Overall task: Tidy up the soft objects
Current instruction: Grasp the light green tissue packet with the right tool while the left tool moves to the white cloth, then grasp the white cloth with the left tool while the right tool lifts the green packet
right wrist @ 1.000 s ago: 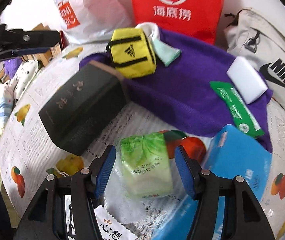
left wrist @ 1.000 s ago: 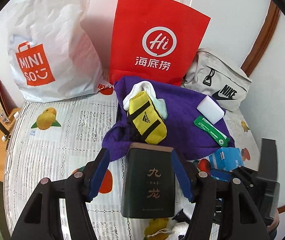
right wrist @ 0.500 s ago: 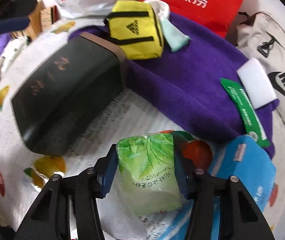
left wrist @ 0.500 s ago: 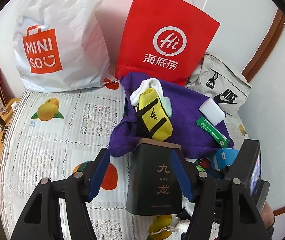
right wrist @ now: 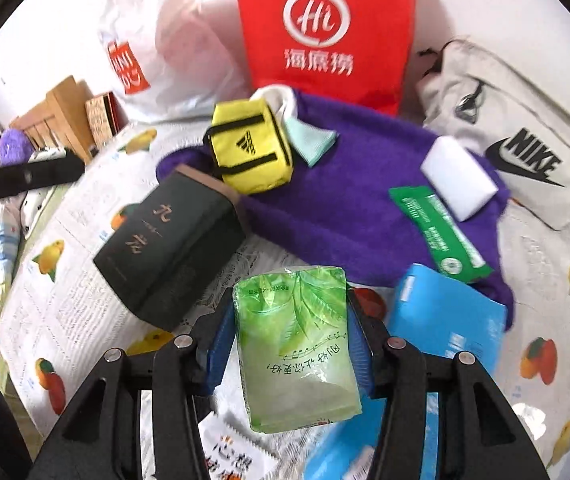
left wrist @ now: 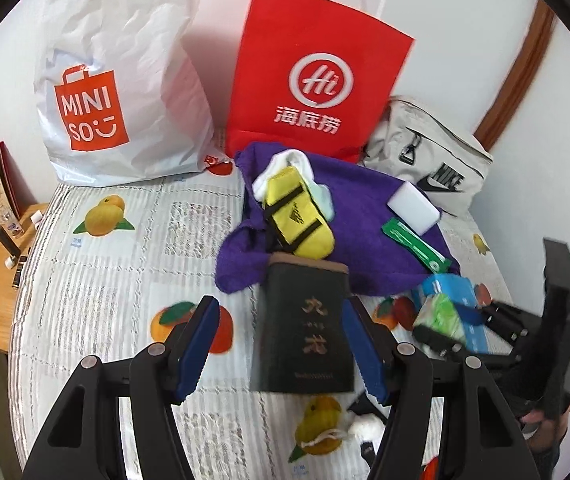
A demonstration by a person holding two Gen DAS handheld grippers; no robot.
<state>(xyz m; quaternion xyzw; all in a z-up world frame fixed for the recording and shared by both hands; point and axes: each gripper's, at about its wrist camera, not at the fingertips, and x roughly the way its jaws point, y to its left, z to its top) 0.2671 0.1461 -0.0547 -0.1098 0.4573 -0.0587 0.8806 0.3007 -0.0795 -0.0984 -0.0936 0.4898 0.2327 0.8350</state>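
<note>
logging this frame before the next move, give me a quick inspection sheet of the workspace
surface: fruit-print cloth over the table, wrinkled.
job's things: green tissue pack in the right gripper; purple towel carries the yellow pouch, white sponge and green wipes packet.
clutter: dark box, blue pack, printed sachet at the near edge.
grippers: left gripper open, the dark box between its fingers, only the right finger beside it; right gripper clamped on the tissue pack.
cables: nothing seen.
surroundings: white Miniso bag, red paper bag, Nike bag against the wall; wooden furniture at left.
</note>
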